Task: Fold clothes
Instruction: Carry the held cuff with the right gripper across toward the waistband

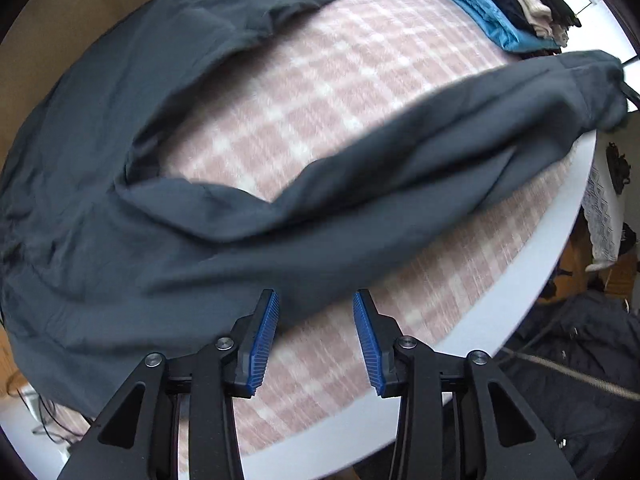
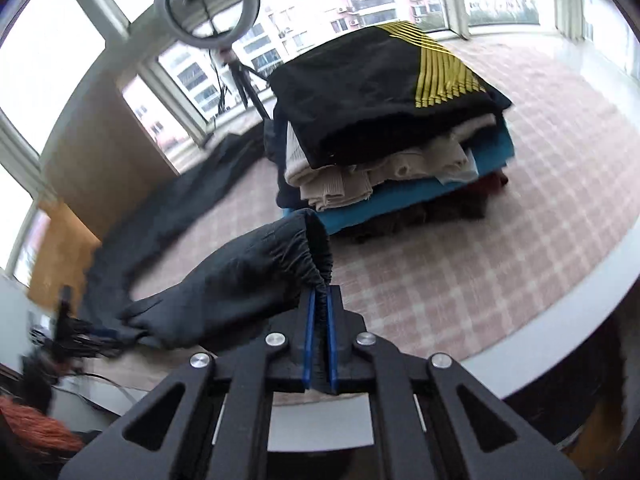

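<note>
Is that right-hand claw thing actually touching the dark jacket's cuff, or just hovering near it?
Touching. In the right wrist view, the right gripper has its two blue pads closed on the gathered elastic cuff of the dark jacket, with fabric pinched between them.

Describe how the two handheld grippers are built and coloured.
Both match: the left gripper and right gripper have matte black linkage arms with triangular cut-outs, round silver pivot bolts, and blue ribbed pads lining each finger. No cables, hands or sleeves show.

Dark slate jacket [image 1: 120, 160] sprawled open across checkered tabletop, sleeve lifted.
</note>
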`<state>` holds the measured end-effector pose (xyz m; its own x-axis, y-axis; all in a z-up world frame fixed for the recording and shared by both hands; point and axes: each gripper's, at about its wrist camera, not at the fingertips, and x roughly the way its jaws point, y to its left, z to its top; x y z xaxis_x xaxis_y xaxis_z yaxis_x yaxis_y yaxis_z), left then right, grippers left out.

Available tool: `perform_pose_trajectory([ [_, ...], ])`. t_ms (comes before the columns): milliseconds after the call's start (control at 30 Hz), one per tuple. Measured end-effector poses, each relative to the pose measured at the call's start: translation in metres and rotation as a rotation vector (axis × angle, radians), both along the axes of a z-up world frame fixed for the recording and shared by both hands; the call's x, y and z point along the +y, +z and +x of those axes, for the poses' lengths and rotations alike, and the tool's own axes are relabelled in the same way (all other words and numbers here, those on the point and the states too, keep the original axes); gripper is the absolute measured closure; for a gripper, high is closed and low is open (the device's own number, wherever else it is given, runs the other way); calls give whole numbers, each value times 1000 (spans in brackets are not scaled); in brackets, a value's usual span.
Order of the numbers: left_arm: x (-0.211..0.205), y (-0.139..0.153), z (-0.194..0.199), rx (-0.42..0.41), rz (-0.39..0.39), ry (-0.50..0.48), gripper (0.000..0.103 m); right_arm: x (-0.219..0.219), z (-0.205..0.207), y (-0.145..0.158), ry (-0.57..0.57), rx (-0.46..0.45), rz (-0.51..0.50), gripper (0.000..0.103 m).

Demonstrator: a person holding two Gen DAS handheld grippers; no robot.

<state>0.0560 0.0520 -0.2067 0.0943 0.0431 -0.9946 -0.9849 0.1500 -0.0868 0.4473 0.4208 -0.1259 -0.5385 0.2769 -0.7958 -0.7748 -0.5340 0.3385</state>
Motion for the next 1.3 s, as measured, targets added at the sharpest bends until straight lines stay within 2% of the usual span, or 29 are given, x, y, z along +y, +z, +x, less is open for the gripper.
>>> perform_pose_trajectory([
  [100, 12, 3, -5, 14, 18, -16, 66, -17, -12, -1, 38, -112, 73, 97],
  [300, 36, 10, -15, 42, 55, -47, 65, 5, -35, -53, 34, -288, 77, 97],
  [333, 40, 11, -16, 47, 61, -52, 65, 12, -35, -61, 16, -304, 53, 97],
  [467, 54, 13, -22, 52, 87, -74, 65, 24, -28, -63, 8, -204, -19, 97],
  [533, 58, 9, -15, 103, 106, -141, 65, 24, -25, -54, 17, -152, -34, 97],
  [600, 62, 1, -2, 158, 107, -222, 65, 22, -23, -49, 17, -151, -36, 97],
  [767, 72, -14, 23, 192, 93, -402, 65, 22, -23, -54, 28, -174, -70, 97],
  [800, 74, -18, 26, 207, 91, -430, 73, 21, -23, -55, 31, -183, -68, 97],
  [833, 76, -20, 27, 202, 80, -440, 85, 20, -23, -55, 34, -187, -68, 97],
  [867, 78, -19, 26, 182, 68, -433, 100, 18, -23, -56, 36, -191, -68, 97],
  [900, 78, -18, 24, 163, 59, -427, 102, 17, -23, -56, 39, -195, -68, 97],
  [1033, 62, 7, 18, 153, 69, -437, 102, 8, -9, -53, 28, -174, -87, 97],
  [1133, 58, 50, 4, 155, 111, -398, 102, -5, 11, -38, 1, -122, -99, 98],
  [1233, 89, 80, -15, 173, 200, -334, 102, -6, 27, -17, -51, -69, -67, 98],
  [1300, 118, 90, -23, 197, 257, -281, 99, 3, 23, -15, -70, -102, -18, 98],
])
